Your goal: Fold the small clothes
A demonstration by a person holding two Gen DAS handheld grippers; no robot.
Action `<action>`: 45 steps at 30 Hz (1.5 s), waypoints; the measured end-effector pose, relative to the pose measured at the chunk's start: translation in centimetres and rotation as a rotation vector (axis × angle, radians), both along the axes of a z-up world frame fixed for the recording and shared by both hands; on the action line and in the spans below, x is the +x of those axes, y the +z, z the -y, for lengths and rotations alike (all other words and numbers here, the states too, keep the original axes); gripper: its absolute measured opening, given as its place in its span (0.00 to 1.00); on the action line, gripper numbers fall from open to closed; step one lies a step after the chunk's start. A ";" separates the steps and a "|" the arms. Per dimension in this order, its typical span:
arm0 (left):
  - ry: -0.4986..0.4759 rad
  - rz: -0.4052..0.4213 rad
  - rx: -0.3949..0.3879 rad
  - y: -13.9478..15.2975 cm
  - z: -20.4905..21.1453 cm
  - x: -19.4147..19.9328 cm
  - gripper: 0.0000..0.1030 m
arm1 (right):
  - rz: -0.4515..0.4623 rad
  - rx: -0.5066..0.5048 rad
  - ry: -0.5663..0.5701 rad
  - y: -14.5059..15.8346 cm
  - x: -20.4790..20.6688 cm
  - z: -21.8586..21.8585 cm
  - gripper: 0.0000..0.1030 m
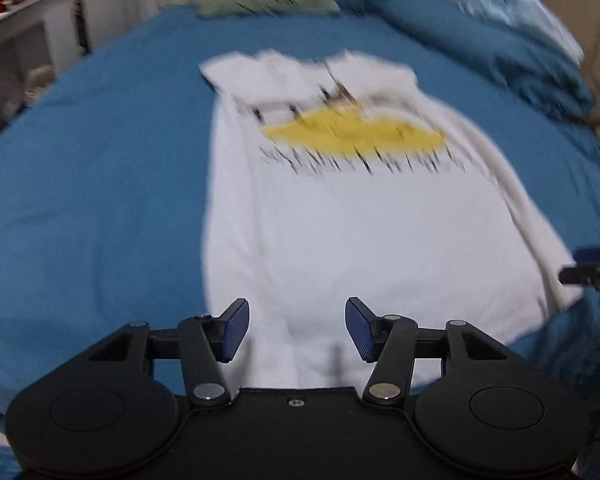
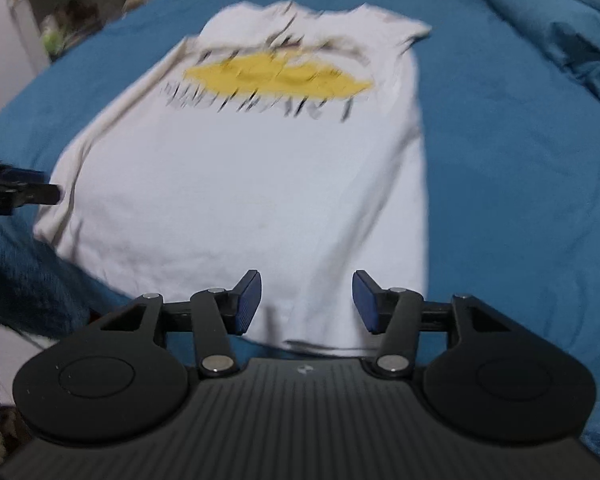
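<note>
A white T-shirt (image 1: 340, 232) with a yellow print and dark lettering lies spread on the blue bed, collar at the far end; both sides look folded in. It also shows in the right wrist view (image 2: 252, 184). My left gripper (image 1: 297, 330) is open and empty, hovering over the shirt's near hem. My right gripper (image 2: 307, 302) is open and empty over the near hem at its right side. The right gripper's tip shows at the right edge of the left wrist view (image 1: 592, 268); the left gripper's tip shows at the left edge of the right wrist view (image 2: 20, 192). Both views are motion-blurred.
The blue bed sheet (image 1: 100, 184) surrounds the shirt. A rumpled blue duvet (image 1: 480, 48) with a light blue cloth (image 1: 528, 12) lies at the far right. A green patterned pillow (image 1: 268, 0) is at the head. Shelves (image 2: 68, 12) stand at the far left.
</note>
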State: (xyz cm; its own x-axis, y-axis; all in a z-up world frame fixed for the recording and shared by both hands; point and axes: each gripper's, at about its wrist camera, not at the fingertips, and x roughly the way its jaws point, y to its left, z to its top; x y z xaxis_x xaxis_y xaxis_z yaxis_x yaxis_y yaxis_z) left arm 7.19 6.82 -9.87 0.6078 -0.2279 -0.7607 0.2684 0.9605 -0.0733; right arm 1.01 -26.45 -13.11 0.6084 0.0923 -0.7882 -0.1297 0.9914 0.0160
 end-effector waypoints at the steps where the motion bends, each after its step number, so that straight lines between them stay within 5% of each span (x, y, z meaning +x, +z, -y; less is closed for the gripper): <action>1: 0.031 0.006 -0.006 0.4 -0.7 0.2 0.57 | 0.006 0.000 -0.020 0.2 0.0 0.4 0.64; 6: 0.149 -0.062 0.037 -1.7 -2.9 2.2 0.48 | -0.041 -0.038 -0.155 -1.5 1.2 3.1 0.61; 9: 0.150 -0.123 0.064 -3.8 -3.3 2.3 0.45 | -0.110 -0.055 -0.170 -3.4 1.9 3.5 0.60; 14: 0.124 -0.163 0.079 -5.2 -3.0 2.7 0.43 | -0.100 -0.067 -0.161 -2.8 1.7 3.2 0.60; 30: 0.086 -0.226 -0.023 -6.6 -3.4 2.4 0.38 | -0.219 0.080 -0.169 -3.4 1.3 5.6 0.60; 35: 0.089 -0.223 -0.029 -6.7 -3.2 2.3 0.35 | -0.239 0.121 -0.154 -4.0 1.6 5.5 0.46; 45: 0.077 -0.204 0.001 -6.1 -2.5 1.7 0.09 | -0.223 0.161 -0.168 -4.1 1.4 5.9 0.30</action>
State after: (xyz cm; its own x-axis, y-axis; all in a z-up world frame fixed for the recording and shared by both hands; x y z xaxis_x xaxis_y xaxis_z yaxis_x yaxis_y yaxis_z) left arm 8.87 9.31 -16.02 0.4569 -0.1860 -0.8698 0.1744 0.9777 -0.1174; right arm 2.43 -32.39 -17.18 0.4400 0.1391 -0.8872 0.0604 0.9811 0.1837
